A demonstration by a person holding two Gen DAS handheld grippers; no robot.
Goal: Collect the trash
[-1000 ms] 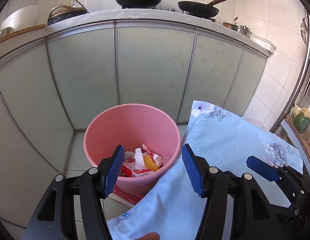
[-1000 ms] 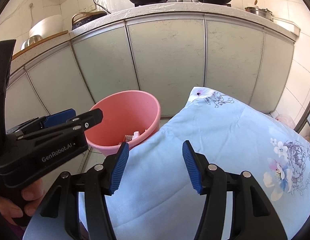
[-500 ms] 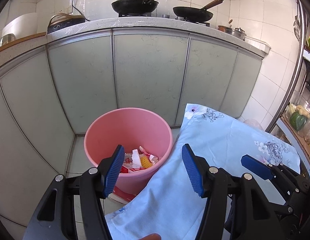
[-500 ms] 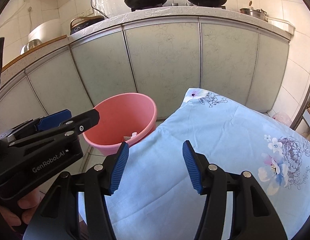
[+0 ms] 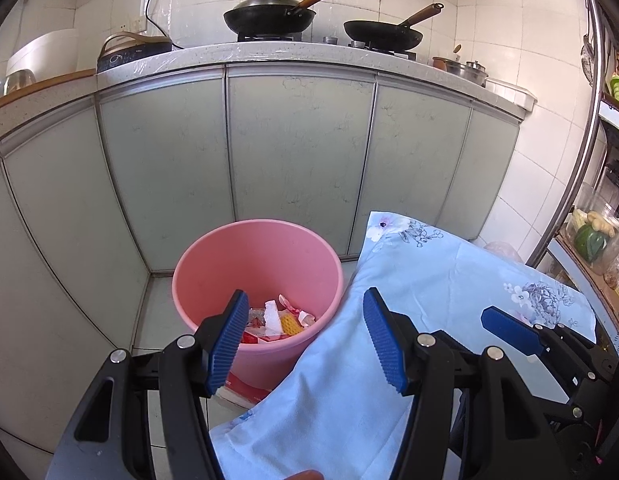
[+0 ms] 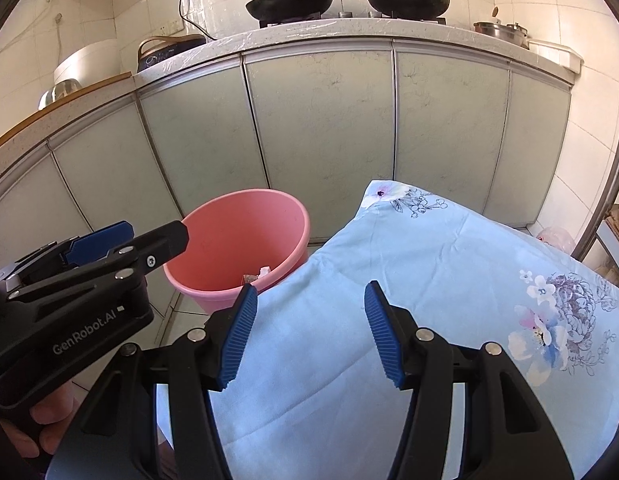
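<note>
A pink bucket [image 5: 257, 256] stands on the floor in front of the cabinets and holds several pieces of trash [image 5: 279, 320]: white, red and yellow wrappers. It also shows in the right wrist view [image 6: 237, 240]. My left gripper [image 5: 305, 340] is open and empty, above and in front of the bucket's near rim. My right gripper [image 6: 307, 334] is open and empty over the light blue flowered cloth [image 6: 409, 280]. The left gripper also shows at the left of the right wrist view [image 6: 105, 248].
The blue cloth [image 5: 409, 300] covers a surface right of the bucket, touching its rim. Pale green cabinet doors [image 5: 297, 152] stand behind. Two woks [image 5: 269, 16] sit on the counter. A shelf with food [image 5: 589, 232] stands at the far right.
Both grippers have pulled back and risen slightly; the bucket looks smaller and more of the counter shows. Both stay open and empty.
</note>
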